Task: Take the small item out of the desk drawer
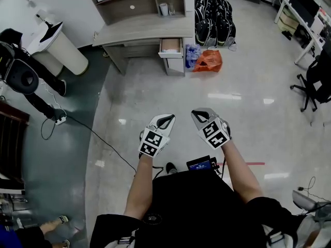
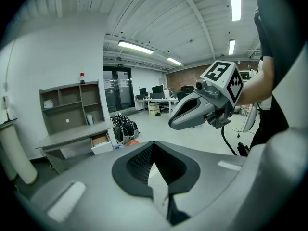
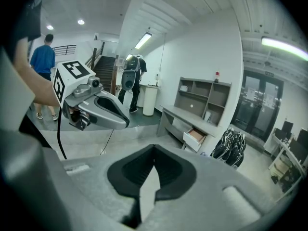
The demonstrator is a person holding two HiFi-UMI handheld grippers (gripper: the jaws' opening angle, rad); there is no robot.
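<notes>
both my grippers hung over the glossy pale floor [image 1: 155, 89], well apart from the desk [image 1: 150, 32]. my left gripper [image 1: 168, 117] had its smooth grey jaws pinched together at the tips, with nothing against their ribbed black inner faces. my right gripper [image 1: 198, 113] was the same, closed and empty. ahead, the grey flat-topped desk with its boxy shelf unit had its drawer [image 1: 170, 46] standing out, white-fronted and brownish inside. the small item was too far off to make out. a crinkled orange bag [image 1: 208, 61] slumped near it.

The grey wooden surface [image 1: 145, 32] has a white-fronted open drawer [image 1: 170, 48], tan inside; the crumpled plastic bag [image 1: 208, 61] is orange.
</notes>
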